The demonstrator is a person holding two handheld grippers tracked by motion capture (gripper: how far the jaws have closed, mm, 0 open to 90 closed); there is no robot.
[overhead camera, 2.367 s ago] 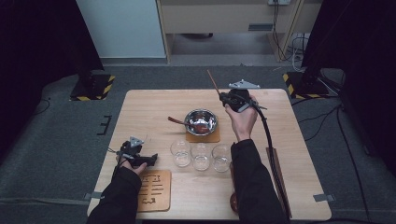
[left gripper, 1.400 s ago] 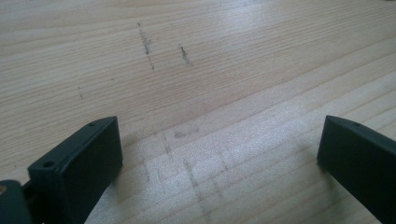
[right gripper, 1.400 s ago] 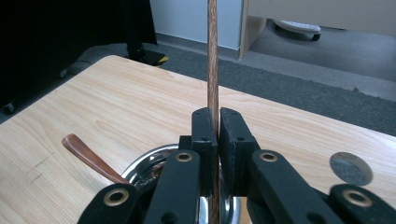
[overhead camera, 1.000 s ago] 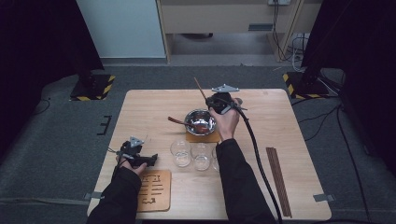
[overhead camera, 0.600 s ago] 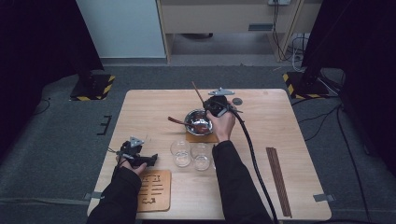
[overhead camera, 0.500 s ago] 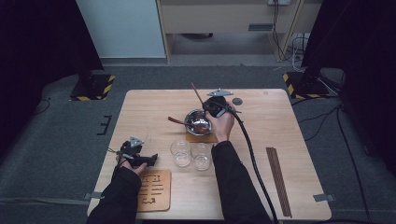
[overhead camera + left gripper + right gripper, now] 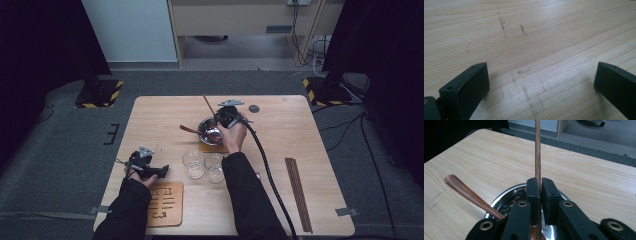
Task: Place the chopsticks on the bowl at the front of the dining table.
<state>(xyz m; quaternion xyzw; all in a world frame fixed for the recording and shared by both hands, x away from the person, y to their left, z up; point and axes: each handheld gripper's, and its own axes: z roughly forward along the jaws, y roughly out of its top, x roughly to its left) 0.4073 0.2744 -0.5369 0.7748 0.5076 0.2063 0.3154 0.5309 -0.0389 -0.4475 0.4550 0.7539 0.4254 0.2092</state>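
A thin brown chopstick (image 7: 207,104) (image 7: 538,150) is clamped between the jaws of my right gripper (image 7: 220,118) (image 7: 539,181), which is shut on it. The stick slants up and away to the back left. This gripper hovers over a shiny metal bowl (image 7: 204,133) (image 7: 497,201) at the table's middle. A brown wooden spoon (image 7: 188,129) (image 7: 466,190) leans in the bowl with its handle out to the left. My left gripper (image 7: 161,171) (image 7: 541,82) lies on the bare wood (image 7: 529,37) at the front left, jaws wide apart with nothing between them.
Two clear glasses (image 7: 193,163) (image 7: 215,168) stand in front of the bowl, beside my right forearm. A square wooden board (image 7: 164,202) lies at the front left. More chopsticks (image 7: 298,192) lie along the right side. A small dark disc (image 7: 254,108) sits at the back.
My right hand has carried the chopstick from the back right leftwards and down to just over the bowl. The left gripper has stayed where it was.
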